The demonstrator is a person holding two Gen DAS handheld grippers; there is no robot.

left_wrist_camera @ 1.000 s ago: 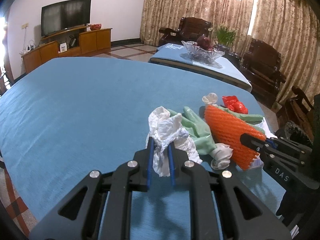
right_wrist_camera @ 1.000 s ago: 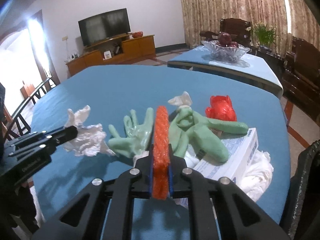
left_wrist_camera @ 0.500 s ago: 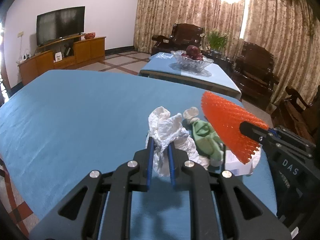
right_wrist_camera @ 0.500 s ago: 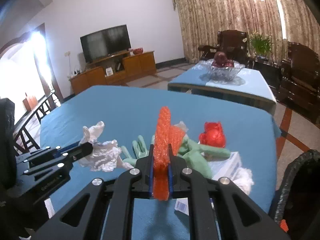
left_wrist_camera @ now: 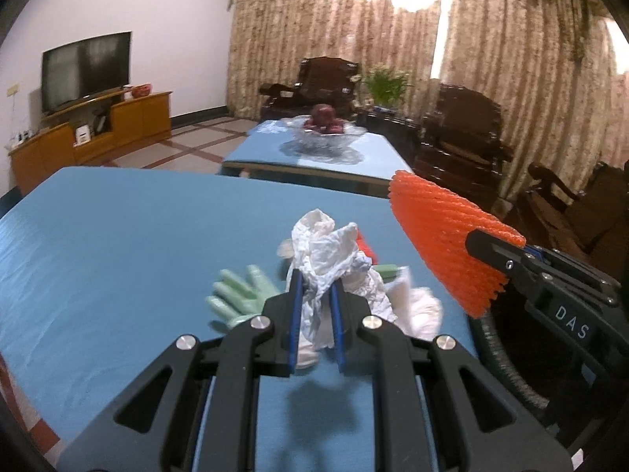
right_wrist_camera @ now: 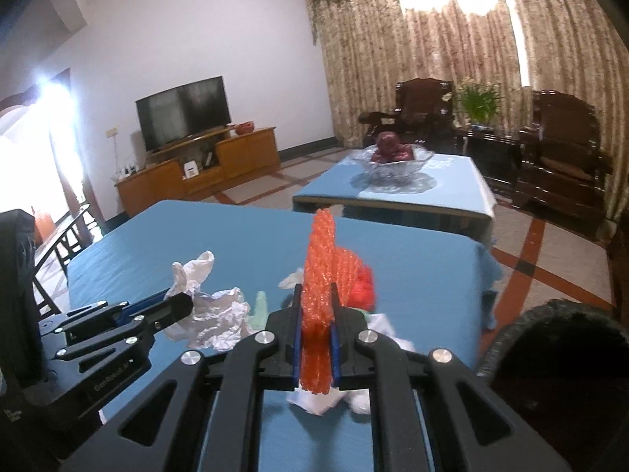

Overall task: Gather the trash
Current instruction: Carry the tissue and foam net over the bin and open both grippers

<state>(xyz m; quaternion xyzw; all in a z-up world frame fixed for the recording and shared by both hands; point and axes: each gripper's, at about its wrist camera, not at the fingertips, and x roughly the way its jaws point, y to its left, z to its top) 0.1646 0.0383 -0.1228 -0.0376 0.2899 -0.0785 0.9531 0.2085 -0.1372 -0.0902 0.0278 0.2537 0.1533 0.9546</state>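
My left hand-held gripper (left_wrist_camera: pixel 315 316) is clamped on a crumpled white paper tissue (left_wrist_camera: pixel 334 259), which it holds clear above the blue-clothed desk (left_wrist_camera: pixel 118 244); my right hand-held gripper (right_wrist_camera: pixel 315 338) is pinched on an orange foam mesh fruit sleeve (right_wrist_camera: pixel 320 275), also lifted off the cloth. Both pieces should be nearly weightless and soft: the tissue crushes to nothing, so a bite through its bunched middle suits it, while the springy mesh wants a grip well in from its frayed edge so it cannot pull free. On the desk lie a pale green rubber glove (left_wrist_camera: pixel 240 299), limp and likely a little slick, best taken at the palm or cuff, a red crumpled plastic scrap (right_wrist_camera: pixel 363 285), and some white wadded material (left_wrist_camera: pixel 420 306). The dark-rimmed opening (right_wrist_camera: pixel 550 354) at my right is probably the trash bag, though it is too dark to be sure.
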